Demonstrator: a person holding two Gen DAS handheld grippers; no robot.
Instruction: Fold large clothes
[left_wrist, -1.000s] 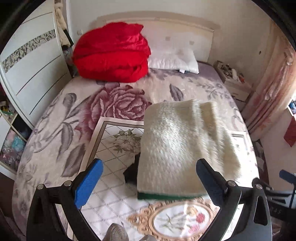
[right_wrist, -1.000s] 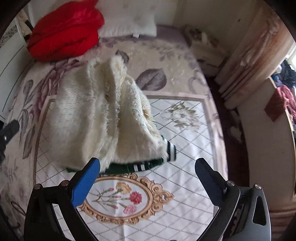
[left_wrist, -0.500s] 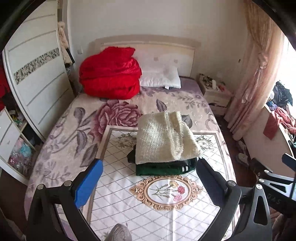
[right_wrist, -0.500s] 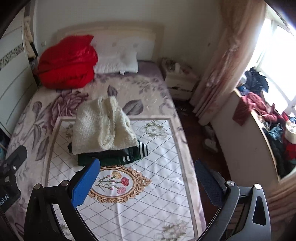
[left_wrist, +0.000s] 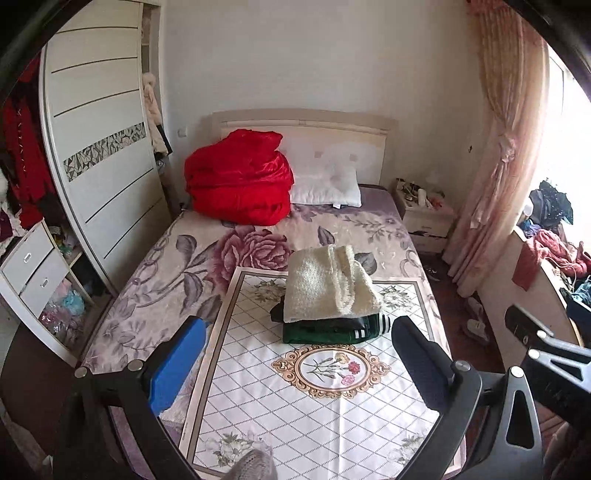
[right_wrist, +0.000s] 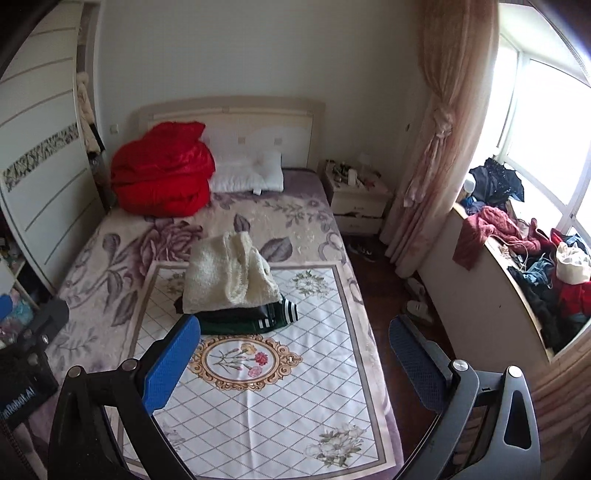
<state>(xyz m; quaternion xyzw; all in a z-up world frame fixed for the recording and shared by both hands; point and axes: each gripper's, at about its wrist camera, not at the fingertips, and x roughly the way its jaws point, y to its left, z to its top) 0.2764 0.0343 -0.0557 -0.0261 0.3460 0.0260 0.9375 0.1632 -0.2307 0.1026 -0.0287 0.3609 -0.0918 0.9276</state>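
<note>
Lettering first: partial white print ending in "Robot.AI" on the black body of the left gripper (right_wrist: 22, 373), seen at the lower left edge of the right wrist view; nothing else legible anywhere.

Left gripper (left_wrist: 299, 365) held high over the foot of the bed (left_wrist: 155, 258), jaws spread wide, blue pads empty, aimed along the mattress toward the headboard (left_wrist: 299, 122). Right gripper (right_wrist: 295, 362) likewise raised, jaws wide apart, nothing between them, hanging over the bed's right edge with the right finger out above the dark floor (right_wrist: 388, 295).

Cream fleece garment (left_wrist: 328, 288) folded and lying on top of a folded dark green garment with white stripes (left_wrist: 332, 330); both stacked near the far end of the white lattice-print cloth (left_wrist: 295, 406), just beyond its oval flower medallion (left_wrist: 330, 369). Well clear of both grippers.

Room to move: bare lattice cloth between the stack and the bed's foot; floral bedspread open to the left, up to the sliding wardrobe door (left_wrist: 103, 147). Red quilt (left_wrist: 240, 184) and white pillow (left_wrist: 325, 188) bunched at the head. Nightstand (right_wrist: 358, 199), tied pink curtain (right_wrist: 439, 147) and a clothes-strewn window ledge (right_wrist: 517, 258) along the right side.
</note>
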